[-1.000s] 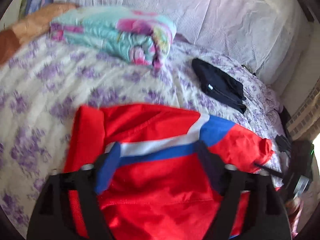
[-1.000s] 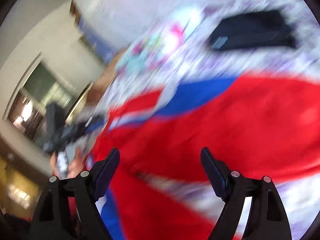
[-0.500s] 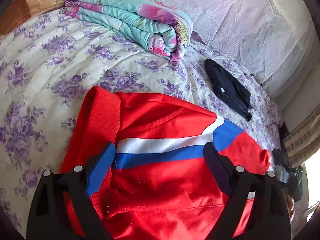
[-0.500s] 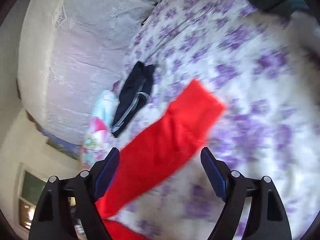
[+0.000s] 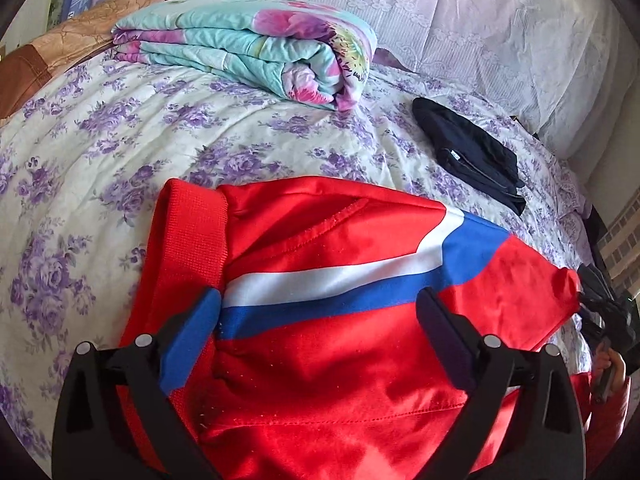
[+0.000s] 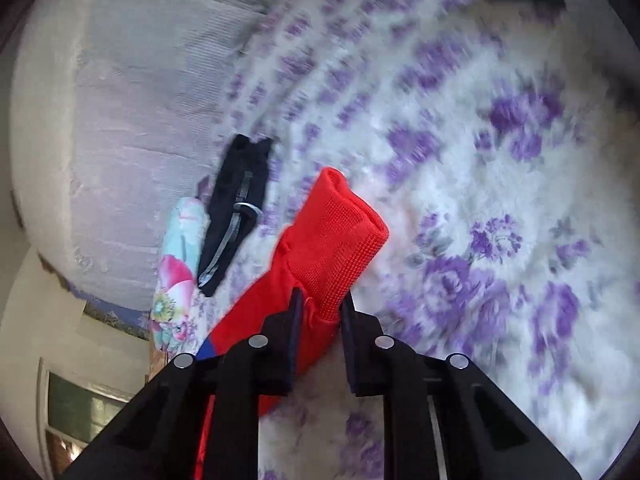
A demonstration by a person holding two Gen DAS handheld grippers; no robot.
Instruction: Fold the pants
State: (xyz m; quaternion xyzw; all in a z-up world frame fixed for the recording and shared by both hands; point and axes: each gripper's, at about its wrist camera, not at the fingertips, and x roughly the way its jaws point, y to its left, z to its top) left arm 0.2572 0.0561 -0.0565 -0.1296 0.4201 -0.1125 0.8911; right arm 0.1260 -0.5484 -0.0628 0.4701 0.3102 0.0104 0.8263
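Red track pants (image 5: 320,344) with a white and blue stripe lie on the floral bedsheet (image 5: 100,168), their ribbed waistband at the left. My left gripper (image 5: 318,316) is open just above the hip area, one finger either side of the stripe. In the right wrist view my right gripper (image 6: 319,312) is shut on the pants' leg end (image 6: 320,264), just below the ribbed red cuff (image 6: 344,236), which sticks out past the fingertips. The right gripper also shows at the far right of the left wrist view (image 5: 612,320).
A folded floral quilt (image 5: 256,44) lies at the back of the bed, with a folded black garment (image 5: 468,152) to its right. White lace-covered pillows (image 5: 460,12) line the far edge. A brown cushion (image 5: 48,52) is at the far left.
My right gripper was open half a second ago and has closed on the pants' leg end. My left gripper stays open and has moved slightly closer to the pants.
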